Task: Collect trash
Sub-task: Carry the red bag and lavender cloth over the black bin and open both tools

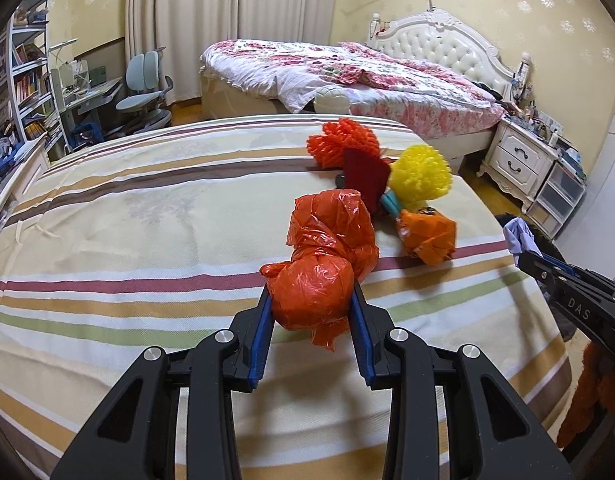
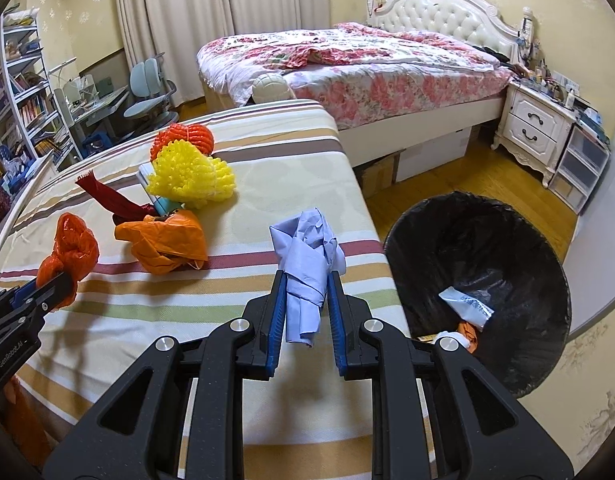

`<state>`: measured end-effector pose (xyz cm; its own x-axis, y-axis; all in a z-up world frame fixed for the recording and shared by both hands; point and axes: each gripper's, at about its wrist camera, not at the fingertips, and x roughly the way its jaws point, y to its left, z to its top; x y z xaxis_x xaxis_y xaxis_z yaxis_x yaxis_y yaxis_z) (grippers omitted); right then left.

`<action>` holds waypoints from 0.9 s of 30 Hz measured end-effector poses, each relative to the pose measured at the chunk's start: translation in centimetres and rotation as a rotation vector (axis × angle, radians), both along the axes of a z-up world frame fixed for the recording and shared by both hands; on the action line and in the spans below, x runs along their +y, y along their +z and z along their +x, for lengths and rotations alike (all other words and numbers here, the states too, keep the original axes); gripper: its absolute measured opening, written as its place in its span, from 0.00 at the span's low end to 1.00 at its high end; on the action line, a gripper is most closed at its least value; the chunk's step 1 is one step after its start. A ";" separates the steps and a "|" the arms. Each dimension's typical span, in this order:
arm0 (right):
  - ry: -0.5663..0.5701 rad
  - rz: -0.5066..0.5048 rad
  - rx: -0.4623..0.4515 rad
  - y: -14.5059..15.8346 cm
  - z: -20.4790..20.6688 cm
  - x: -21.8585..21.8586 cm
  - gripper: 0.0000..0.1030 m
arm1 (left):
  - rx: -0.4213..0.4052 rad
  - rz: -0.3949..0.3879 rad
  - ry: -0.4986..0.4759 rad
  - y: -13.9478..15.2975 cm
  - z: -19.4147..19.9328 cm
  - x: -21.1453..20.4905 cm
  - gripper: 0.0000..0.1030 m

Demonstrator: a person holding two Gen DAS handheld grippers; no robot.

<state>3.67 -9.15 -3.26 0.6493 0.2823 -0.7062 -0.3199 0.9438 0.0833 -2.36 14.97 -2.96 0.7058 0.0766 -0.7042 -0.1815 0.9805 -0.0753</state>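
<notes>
My left gripper [image 1: 312, 292] is shut on a crumpled red-orange plastic bag [image 1: 327, 256], held just above the striped tablecloth [image 1: 147, 220]. My right gripper [image 2: 306, 280] is shut on a crumpled pale blue paper wad [image 2: 307, 252] near the table's right edge. In the left wrist view the right gripper [image 1: 525, 258] shows at the far right with the blue wad [image 1: 519, 236]. Beside the table stands a black-lined trash bin [image 2: 487, 240] holding some scraps. Left on the cloth are an orange bag [image 2: 167, 244], a yellow foam net [image 2: 191, 178], an orange-red foam net [image 2: 183, 138] and a dark red scrap [image 2: 107, 196].
A small white and teal item [image 2: 159, 196] lies under the yellow net. Beyond the table are a floral bed [image 2: 367, 64], a white nightstand [image 2: 535, 128], a desk with a blue chair [image 2: 147, 92] and bookshelves [image 2: 23, 96]. Wooden floor [image 2: 467, 176] lies between bed and bin.
</notes>
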 end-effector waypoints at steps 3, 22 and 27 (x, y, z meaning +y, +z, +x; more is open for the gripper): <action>-0.011 0.007 -0.008 0.2 -0.2 -0.7 0.19 | -0.014 0.006 -0.015 0.5 -0.2 -0.8 0.35; -0.114 0.023 -0.050 1.1 0.0 -5.6 0.19 | -0.076 0.006 -0.125 2.2 0.9 -6.5 0.35; -0.151 0.015 -0.052 1.1 0.6 -7.1 0.19 | -0.079 0.007 -0.182 2.2 2.6 -9.4 0.35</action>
<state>4.24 -16.22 -2.14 0.7204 0.1894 -0.6672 -0.1790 0.9802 0.0850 0.27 5.54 -0.71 0.7613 -0.0529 -0.6462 0.0051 0.9971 -0.0757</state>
